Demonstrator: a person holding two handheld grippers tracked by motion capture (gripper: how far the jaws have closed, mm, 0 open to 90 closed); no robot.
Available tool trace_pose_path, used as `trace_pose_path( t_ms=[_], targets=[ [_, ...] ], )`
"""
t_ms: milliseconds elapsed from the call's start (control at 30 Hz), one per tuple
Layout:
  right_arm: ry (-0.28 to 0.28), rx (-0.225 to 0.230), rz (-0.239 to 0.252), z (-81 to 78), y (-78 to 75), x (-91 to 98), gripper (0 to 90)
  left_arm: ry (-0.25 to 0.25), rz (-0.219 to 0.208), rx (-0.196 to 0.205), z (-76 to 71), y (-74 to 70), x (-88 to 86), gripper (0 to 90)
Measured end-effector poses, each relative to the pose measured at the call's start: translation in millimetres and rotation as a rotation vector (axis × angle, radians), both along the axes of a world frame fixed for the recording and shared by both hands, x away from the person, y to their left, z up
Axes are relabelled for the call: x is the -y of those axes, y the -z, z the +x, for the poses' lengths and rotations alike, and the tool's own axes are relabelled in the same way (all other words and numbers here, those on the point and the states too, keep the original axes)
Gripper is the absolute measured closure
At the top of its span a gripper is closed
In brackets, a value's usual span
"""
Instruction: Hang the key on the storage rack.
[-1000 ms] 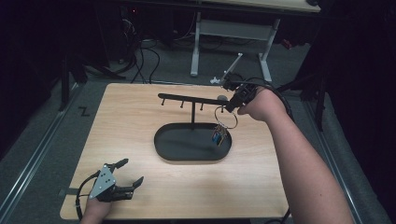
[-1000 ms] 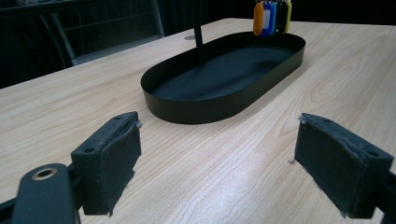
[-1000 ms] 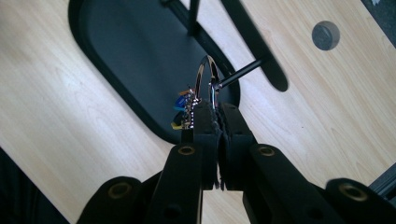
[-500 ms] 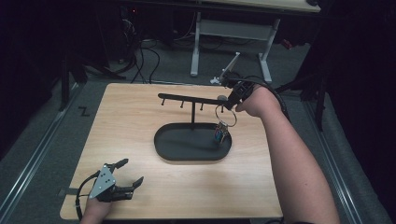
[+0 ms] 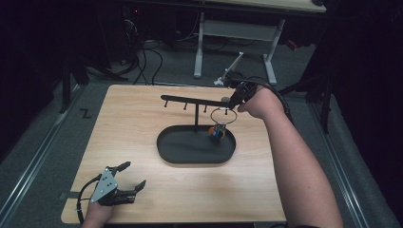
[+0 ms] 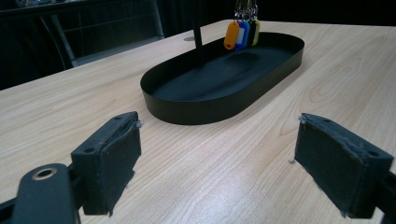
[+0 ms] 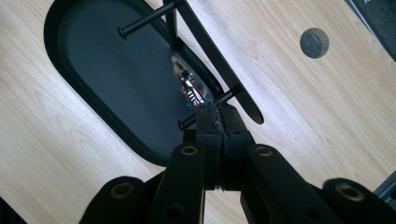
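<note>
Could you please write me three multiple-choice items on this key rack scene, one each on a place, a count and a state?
1. Where do the coloured plastic key tags hang?
A. Over one end of the oval black metal tray
B. Flat on the light wooden table, away from the tray
C. Between the jaws of the left gripper

2. How many pegs hang down from the black horizontal rack bar?
A. Two
B. Four
C. Seven

3. How do the jaws of the right gripper stand?
A. Wide apart
B. Closed together
C. Clamped on the tray rim

Answers: 1 A, the left gripper view shows the tags dangling above the tray's far end. 2 B, the high view shows four short pegs under the bar. 3 B, the right gripper view shows the two pads pressed together, seemingly nipping the thin wire key ring.
</note>
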State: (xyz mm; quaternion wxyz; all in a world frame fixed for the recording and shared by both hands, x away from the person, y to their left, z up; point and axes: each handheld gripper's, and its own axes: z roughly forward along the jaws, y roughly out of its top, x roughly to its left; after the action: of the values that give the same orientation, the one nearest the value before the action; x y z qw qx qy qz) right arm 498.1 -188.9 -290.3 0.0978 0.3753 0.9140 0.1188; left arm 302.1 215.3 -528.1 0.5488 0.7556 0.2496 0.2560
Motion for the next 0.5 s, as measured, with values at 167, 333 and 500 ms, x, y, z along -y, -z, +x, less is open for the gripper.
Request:
trace_pose_path(
  t_ms=[167, 333, 500],
  targets=[
    [0.007, 0.007, 0.006, -3.8, -1.6, -1.5, 85.9, -0.001, 0.001, 0.002, -0.5, 0.0, 0.0, 15.0],
    [-0.005, 0.016, 0.005, -5.0, -2.4, -3.6, 83.6, -0.002, -0.004, -0.001, 0.1, 0.0, -0.2, 15.0],
    [0.011, 0.016, 0.001, -6.6, -2.1, -6.0, 79.9, 0.001, -0.004, 0.003, -0.2, 0.1, -0.3, 15.0]
  ],
)
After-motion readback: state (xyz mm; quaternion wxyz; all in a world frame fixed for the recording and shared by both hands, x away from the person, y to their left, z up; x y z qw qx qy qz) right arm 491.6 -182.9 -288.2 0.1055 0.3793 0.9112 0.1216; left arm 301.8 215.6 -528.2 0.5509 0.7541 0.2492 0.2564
